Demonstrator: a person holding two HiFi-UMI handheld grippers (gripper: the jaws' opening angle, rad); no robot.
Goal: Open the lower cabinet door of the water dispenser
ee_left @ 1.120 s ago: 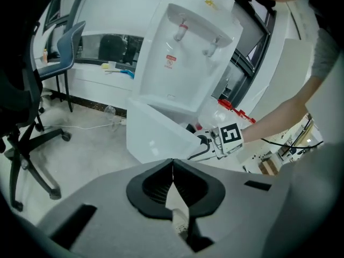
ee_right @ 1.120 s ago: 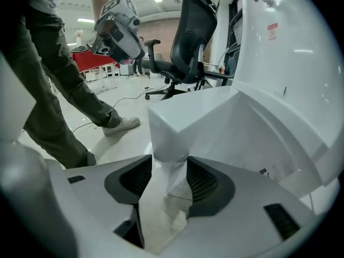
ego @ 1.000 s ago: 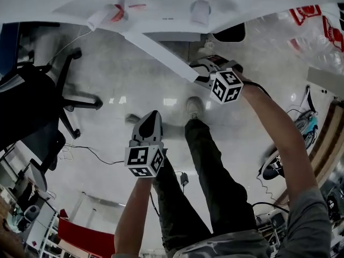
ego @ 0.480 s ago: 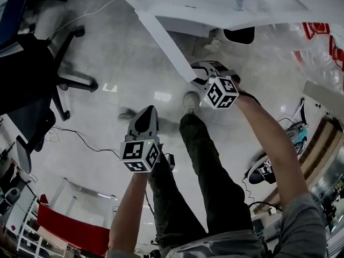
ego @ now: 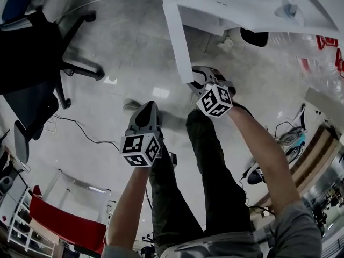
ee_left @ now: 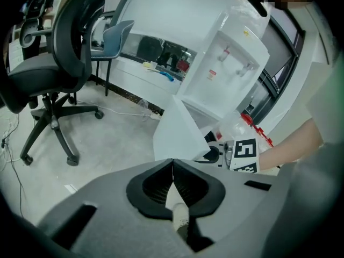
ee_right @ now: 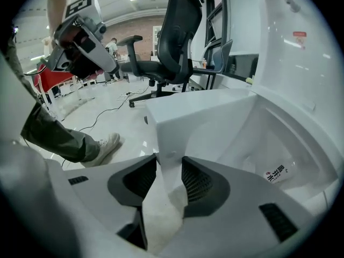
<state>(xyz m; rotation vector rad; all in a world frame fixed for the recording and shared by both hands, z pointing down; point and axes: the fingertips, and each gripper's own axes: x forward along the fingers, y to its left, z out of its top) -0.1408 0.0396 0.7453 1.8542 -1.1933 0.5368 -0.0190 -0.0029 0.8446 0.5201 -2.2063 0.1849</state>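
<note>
The white water dispenser (ego: 236, 4) stands at the top of the head view, and its lower cabinet door (ego: 176, 42) hangs swung out toward me. My right gripper (ego: 194, 78) has the door's free edge (ee_right: 199, 122) between its pads; the jaws are closing on it. The open cabinet (ee_right: 279, 144) shows behind the door, with a labelled bottle (ee_right: 279, 172) inside. To the left, over the floor, my left gripper (ego: 146, 109) is away from the door. Its jaws (ee_left: 172, 163) meet with nothing between them. The left gripper view also shows the dispenser (ee_left: 226, 74) and the door (ee_left: 177, 133).
A black office chair (ego: 32, 47) stands on the floor to the left, with a cable (ego: 80, 133) trailing near it. The person's legs (ego: 204, 160) and a shoe (ee_right: 105, 144) are right below the door. Bagged water bottles (ego: 322, 52) sit right of the dispenser.
The cabinet door has swung further open, its free edge coming round with my right gripper on it. My left gripper has shifted slightly and rolled.
</note>
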